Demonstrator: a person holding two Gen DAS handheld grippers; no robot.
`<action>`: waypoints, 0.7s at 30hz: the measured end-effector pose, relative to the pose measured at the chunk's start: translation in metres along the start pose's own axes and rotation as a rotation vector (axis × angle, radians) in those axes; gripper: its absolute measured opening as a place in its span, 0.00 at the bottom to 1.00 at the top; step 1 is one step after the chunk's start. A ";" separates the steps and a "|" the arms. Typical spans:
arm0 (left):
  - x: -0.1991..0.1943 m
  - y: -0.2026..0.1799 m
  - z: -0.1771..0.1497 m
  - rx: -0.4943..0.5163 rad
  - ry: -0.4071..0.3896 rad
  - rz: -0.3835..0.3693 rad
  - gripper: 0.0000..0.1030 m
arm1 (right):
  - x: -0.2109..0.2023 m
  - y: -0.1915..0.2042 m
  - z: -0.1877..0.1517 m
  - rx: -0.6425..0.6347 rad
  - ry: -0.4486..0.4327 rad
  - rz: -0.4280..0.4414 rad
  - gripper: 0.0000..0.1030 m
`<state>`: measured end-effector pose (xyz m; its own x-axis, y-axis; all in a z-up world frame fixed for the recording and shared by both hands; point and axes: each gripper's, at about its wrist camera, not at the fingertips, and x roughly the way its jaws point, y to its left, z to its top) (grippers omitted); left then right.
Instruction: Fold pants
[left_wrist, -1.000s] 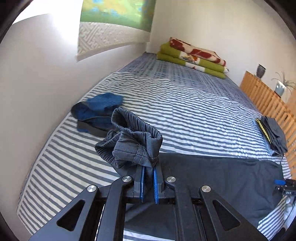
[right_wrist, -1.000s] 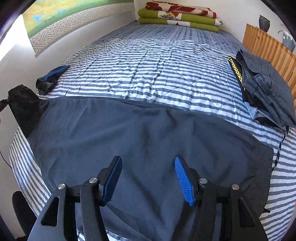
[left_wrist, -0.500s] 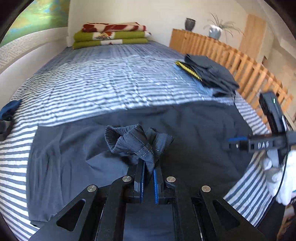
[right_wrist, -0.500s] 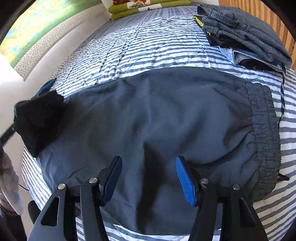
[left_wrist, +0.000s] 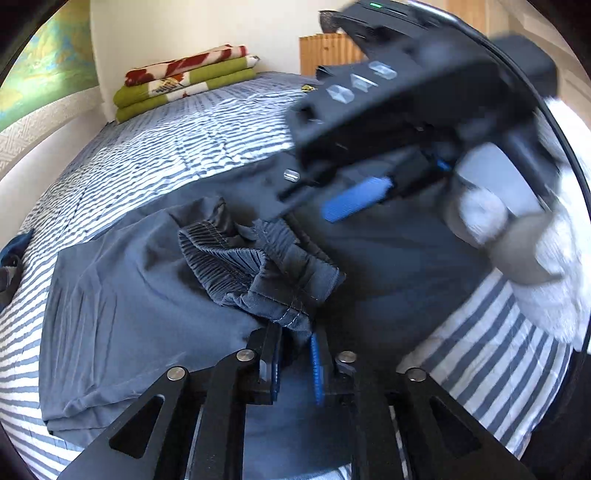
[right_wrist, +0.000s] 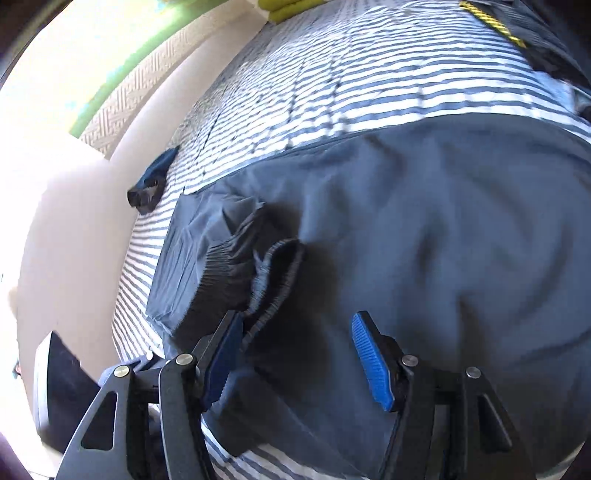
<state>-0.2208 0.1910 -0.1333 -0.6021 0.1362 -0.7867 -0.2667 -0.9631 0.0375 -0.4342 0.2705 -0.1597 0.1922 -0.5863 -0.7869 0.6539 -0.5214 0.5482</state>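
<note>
A striped bed is spread with the dark pants, folded over. Their bunched cuff lies between the left gripper, whose jaws have just been parting. The right gripper is held open above them.

You've carried the pants' bunched cuff across onto the waist end, and your left gripper's jaws have just been opening around it.

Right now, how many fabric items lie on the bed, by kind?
Grey pants being folded: 1
Pile of dark folded clothes: 1
Stack of green and red blankets: 1
Blue garment by the wall: 1
Total: 4
</note>
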 end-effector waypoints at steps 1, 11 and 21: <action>-0.003 -0.006 -0.004 0.037 0.008 -0.021 0.27 | 0.004 0.003 0.003 0.001 0.002 0.008 0.56; -0.055 0.027 -0.039 -0.003 -0.076 -0.029 0.57 | 0.008 0.051 0.020 -0.094 -0.020 -0.012 0.56; -0.036 0.051 -0.016 0.085 -0.044 -0.074 0.57 | 0.014 0.020 0.015 0.007 0.017 -0.128 0.56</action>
<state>-0.2006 0.1338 -0.1125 -0.6106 0.2177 -0.7615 -0.3733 -0.9271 0.0342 -0.4292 0.2428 -0.1561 0.1200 -0.5042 -0.8552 0.6690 -0.5955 0.4449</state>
